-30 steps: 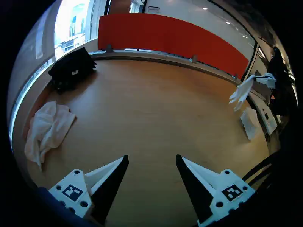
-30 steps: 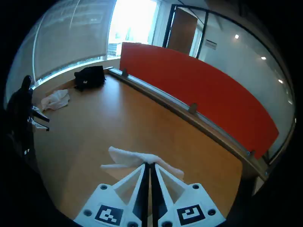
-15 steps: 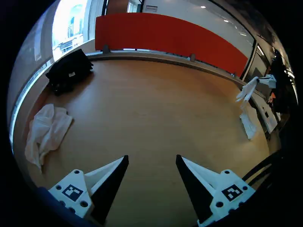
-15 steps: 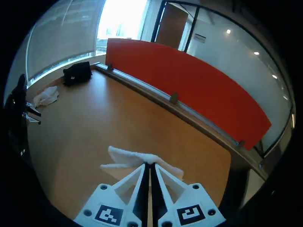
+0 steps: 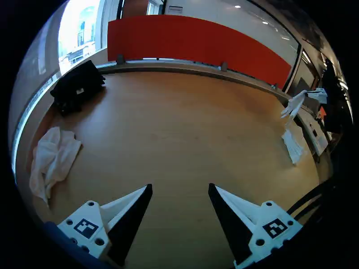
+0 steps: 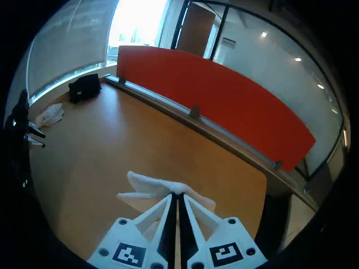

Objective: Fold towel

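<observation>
Left gripper [image 5: 179, 187]: jaws spread wide over the light-brown wooden table [image 5: 179, 130]. Crumpled white cloth [image 5: 53, 159] well left of them, soft black bag [image 5: 76, 85] beyond. Right gripper [image 6: 178, 196]: jaws pressed together, pinching the thin white fabric towel [image 6: 164, 188], which fans out just ahead of the tips.

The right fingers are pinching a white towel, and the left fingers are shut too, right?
Not quite. The left gripper is open: the left gripper view shows its fingers wide apart with bare table between them. The rest is right: the right gripper is shut on the white towel.
</observation>
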Demonstrator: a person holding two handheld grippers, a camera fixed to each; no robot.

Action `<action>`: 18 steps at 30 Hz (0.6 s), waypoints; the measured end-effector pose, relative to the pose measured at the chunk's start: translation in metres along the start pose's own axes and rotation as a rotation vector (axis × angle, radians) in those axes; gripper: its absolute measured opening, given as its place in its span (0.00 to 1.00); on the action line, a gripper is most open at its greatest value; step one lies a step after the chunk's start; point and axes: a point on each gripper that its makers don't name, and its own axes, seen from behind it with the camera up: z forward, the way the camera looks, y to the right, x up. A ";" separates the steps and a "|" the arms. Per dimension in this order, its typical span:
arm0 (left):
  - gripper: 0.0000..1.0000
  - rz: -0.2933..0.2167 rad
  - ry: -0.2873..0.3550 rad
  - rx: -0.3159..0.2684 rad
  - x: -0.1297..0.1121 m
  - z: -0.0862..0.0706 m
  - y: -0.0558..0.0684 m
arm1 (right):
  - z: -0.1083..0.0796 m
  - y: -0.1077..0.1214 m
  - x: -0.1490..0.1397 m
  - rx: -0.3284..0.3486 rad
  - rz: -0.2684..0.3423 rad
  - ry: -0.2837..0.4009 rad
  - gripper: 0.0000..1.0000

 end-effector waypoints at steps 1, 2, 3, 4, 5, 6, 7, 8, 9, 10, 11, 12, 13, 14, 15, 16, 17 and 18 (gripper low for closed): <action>0.93 0.001 0.000 -0.001 0.000 0.000 0.001 | -0.001 0.000 -0.001 -0.001 0.000 -0.001 0.02; 0.93 0.002 -0.001 -0.001 0.000 0.000 0.001 | -0.002 0.001 -0.002 -0.003 0.001 -0.001 0.02; 0.93 0.003 -0.001 -0.002 0.000 0.000 0.002 | -0.003 0.001 -0.004 -0.004 0.001 -0.002 0.02; 0.93 0.004 -0.001 -0.003 0.001 0.000 0.003 | -0.005 0.001 -0.005 -0.006 0.001 -0.004 0.02; 0.93 0.006 -0.001 -0.005 0.001 0.000 0.004 | -0.006 0.002 -0.007 -0.007 0.001 -0.005 0.02; 0.93 0.008 -0.001 -0.006 0.001 0.000 0.005 | -0.008 0.002 -0.009 -0.009 0.002 -0.007 0.02; 0.93 0.010 -0.001 -0.008 0.001 0.000 0.006 | -0.010 0.003 -0.011 -0.012 0.003 -0.008 0.02; 0.93 0.012 -0.001 -0.009 0.001 0.000 0.007 | -0.012 0.003 -0.013 -0.015 0.004 -0.010 0.02; 0.93 0.014 -0.001 -0.011 0.002 0.001 0.008 | -0.014 0.004 -0.015 -0.018 0.007 -0.011 0.02; 0.93 0.016 -0.001 -0.012 0.001 0.001 0.009 | -0.017 0.004 -0.018 -0.020 0.011 -0.012 0.02; 0.93 0.017 -0.002 -0.014 0.001 0.001 0.009 | -0.020 0.005 -0.021 -0.022 0.015 -0.013 0.02; 0.93 0.019 -0.002 -0.015 0.001 0.001 0.010 | -0.022 0.005 -0.024 -0.025 0.019 -0.015 0.02; 0.93 0.021 -0.002 -0.017 0.001 0.001 0.011 | -0.025 0.005 -0.027 -0.027 0.025 -0.017 0.02; 0.93 0.022 -0.002 -0.019 0.001 0.001 0.012 | -0.028 0.005 -0.031 -0.030 0.030 -0.019 0.02; 0.93 0.023 -0.002 -0.021 0.001 0.001 0.013 | -0.030 0.005 -0.034 -0.032 0.035 -0.022 0.02; 0.93 0.025 -0.003 -0.022 0.000 0.001 0.014 | -0.033 0.005 -0.039 -0.034 0.040 -0.025 0.03; 0.93 0.026 -0.003 -0.024 0.000 0.000 0.014 | -0.036 0.004 -0.043 -0.036 0.045 -0.028 0.03; 0.93 0.027 -0.004 -0.025 -0.001 0.000 0.015 | -0.038 0.004 -0.048 -0.039 0.050 -0.032 0.02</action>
